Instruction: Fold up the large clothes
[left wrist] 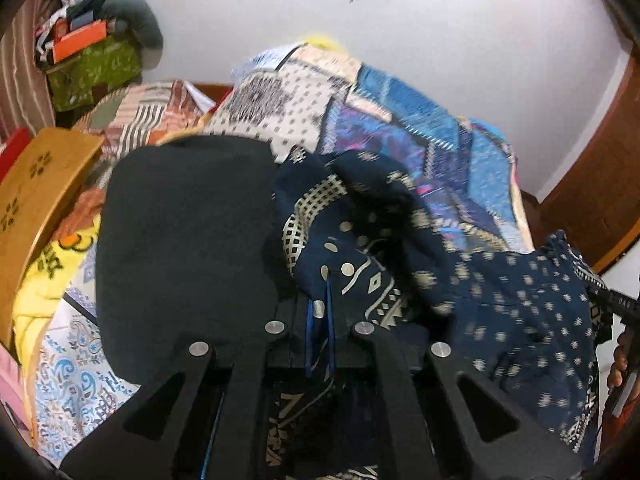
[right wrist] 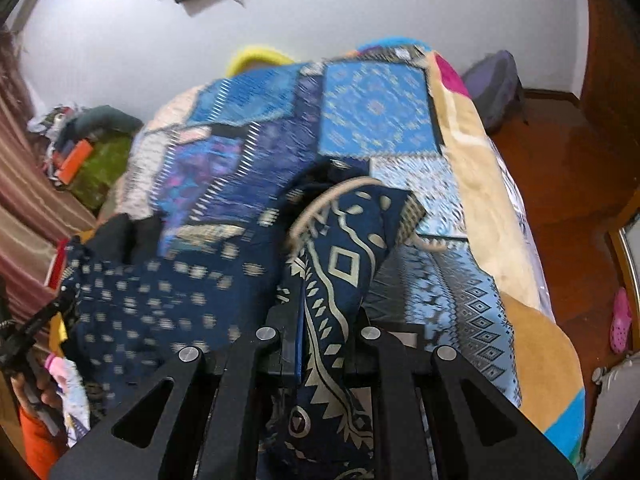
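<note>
Above the bed w/ the blue patchwork quilt, both grippers hold one navy printed garment up in the air, each clamped on a separate bunch of its edge. Left gripper has its jaws pinched tight on a fold of the cream-patterned border, cloth spilling fwd and to its right; right gripper is likewise closed on a thick rolled band of the same border, which runs straight ahead along its fingers and then drops away to its left. So the body of the garment hangs btwn the two tools, sagging in a slack bundle, not stretched flat, and its long axis looks to run roughly gripper to gripper, across the bed. A black cloth lies heaped close in front of the left gripper, on its left side; can't tell whether it touches the garment. Judging by this, the next move depends on drawing the hands apart sideways to pull the held edge taut before laying it on the quilt. Neither hand seems nearer the bed; both look abt level. Motion blur hides finer detail.
</note>
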`<action>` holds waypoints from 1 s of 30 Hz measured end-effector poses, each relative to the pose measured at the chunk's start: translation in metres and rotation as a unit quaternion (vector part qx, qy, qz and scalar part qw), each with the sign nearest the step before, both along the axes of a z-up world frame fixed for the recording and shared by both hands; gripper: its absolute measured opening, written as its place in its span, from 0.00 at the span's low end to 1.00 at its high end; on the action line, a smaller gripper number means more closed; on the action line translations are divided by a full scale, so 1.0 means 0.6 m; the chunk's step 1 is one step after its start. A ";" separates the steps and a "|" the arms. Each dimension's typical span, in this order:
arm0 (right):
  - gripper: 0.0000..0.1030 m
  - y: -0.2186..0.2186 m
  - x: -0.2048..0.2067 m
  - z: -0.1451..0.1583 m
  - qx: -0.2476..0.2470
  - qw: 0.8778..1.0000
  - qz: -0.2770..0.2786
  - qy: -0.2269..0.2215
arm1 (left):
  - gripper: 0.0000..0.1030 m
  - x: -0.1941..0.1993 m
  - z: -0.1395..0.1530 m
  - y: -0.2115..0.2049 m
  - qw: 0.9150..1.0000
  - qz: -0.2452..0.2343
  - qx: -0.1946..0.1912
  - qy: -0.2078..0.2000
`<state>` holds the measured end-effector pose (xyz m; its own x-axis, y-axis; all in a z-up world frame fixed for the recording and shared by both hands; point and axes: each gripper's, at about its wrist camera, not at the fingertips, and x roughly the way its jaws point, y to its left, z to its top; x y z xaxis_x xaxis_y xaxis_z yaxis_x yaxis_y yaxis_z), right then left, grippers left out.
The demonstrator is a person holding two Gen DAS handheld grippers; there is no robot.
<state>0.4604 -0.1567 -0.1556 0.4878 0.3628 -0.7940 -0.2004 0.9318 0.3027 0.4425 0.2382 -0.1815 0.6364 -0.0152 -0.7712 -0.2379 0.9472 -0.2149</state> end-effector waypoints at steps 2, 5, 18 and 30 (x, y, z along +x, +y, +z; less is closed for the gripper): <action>0.09 -0.011 0.007 -0.023 -0.002 1.000 -0.002 0.015 | 0.04 0.007 -0.022 0.010 1.000 0.008 -0.004 0.013; 0.11 -0.019 0.008 -0.039 0.001 1.000 0.001 0.018 | 0.05 0.008 -0.044 0.018 0.999 0.021 -0.013 0.029; 0.17 -0.022 -0.076 0.043 -0.068 0.998 0.017 0.001 | 0.19 -0.076 0.036 -0.025 0.998 0.001 0.035 0.055; 0.64 -0.038 -0.267 0.170 -0.081 0.992 0.044 -0.087 | 0.77 -0.277 0.170 -0.053 0.997 -0.012 0.080 -0.007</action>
